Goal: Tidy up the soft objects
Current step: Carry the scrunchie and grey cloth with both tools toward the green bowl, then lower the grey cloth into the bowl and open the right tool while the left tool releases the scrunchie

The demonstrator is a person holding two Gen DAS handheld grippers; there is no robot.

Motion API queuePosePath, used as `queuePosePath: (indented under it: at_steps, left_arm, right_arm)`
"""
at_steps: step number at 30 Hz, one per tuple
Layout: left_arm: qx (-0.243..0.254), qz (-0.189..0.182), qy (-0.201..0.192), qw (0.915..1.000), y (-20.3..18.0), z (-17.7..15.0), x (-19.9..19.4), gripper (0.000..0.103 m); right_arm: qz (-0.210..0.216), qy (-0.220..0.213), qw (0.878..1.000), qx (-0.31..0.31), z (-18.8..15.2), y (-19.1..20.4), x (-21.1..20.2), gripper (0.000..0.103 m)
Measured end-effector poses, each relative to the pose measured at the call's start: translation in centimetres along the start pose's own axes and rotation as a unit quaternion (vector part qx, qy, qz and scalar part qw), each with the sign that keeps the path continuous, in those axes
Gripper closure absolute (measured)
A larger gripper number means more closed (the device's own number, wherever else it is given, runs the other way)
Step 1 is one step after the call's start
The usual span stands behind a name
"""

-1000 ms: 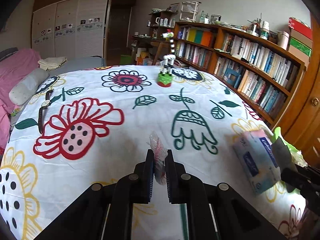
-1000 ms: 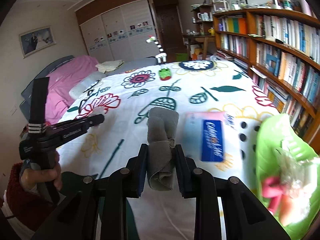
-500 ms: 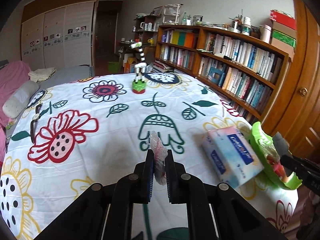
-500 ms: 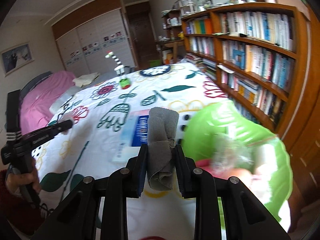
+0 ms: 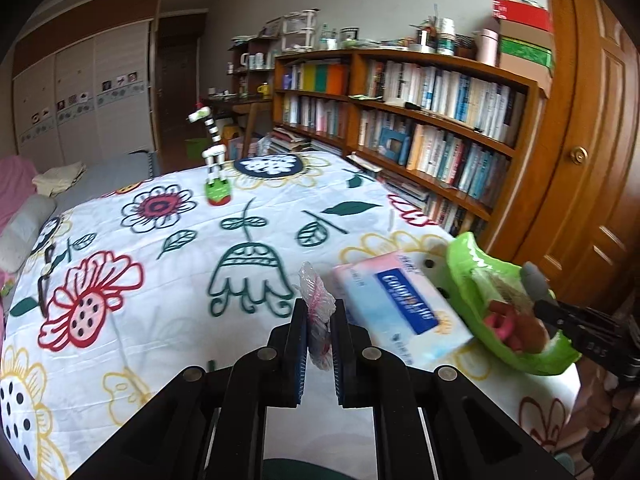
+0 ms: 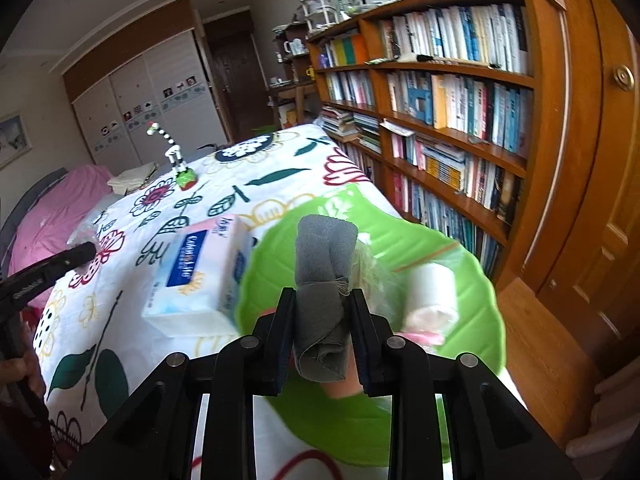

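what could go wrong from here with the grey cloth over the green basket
The green basket sits at the bed's corner, beside the tissue box, with floor just beyond. A push from the right gripper might tip it off.

The rolled grey cloth hangs over a basket that already holds a white roll and other items, so it may land on top and roll out.

The left gripper pinches only a thin plastic-wrapped item, which could slip.
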State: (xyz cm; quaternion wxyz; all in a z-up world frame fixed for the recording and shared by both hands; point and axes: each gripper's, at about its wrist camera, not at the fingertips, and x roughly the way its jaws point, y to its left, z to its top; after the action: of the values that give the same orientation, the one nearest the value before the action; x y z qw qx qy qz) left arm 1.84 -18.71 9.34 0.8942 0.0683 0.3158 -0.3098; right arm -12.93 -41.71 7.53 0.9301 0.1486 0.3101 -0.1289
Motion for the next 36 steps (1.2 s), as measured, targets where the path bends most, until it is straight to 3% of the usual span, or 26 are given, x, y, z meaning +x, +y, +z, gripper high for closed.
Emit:
queuePosePath:
  at_steps: [12,13,15,16,25,36]
  left_arm:
    - [0.033,-0.028,-0.003,0.9990,-4.7,1.1,0.4,0.092]
    - [0.037,-0.030,-0.003,0.9989,-5.1,1.2,0.5,0.092]
    - [0.041,-0.034,-0.001,0.9986,-5.6,1.3,0.6,0.092]
    - [0.044,-0.036,0.000,0.9984,-5.9,1.3,0.8,0.092]
    - [0.067,-0.061,0.018,0.9957,-9.4,1.5,2.7,0.092]
    - [0.107,-0.086,0.033,0.9900,-14.1,1.7,4.8,0.092]
  right_arm:
    - [0.003,0.021,1.000,0.010,-1.0,-3.2,1.1,0.074]
    - [0.005,0.020,1.000,0.010,-1.0,-3.3,1.1,0.072]
    - [0.007,0.020,1.000,0.008,-1.1,-3.4,1.1,0.055]
    - [0.004,0.020,1.000,0.009,-1.1,-3.4,1.1,0.053]
    - [-0.007,-0.026,1.000,-0.007,-1.0,-3.8,-1.2,0.053]
    - [-0.008,-0.035,0.999,0.005,-1.1,-5.0,-1.6,0.053]
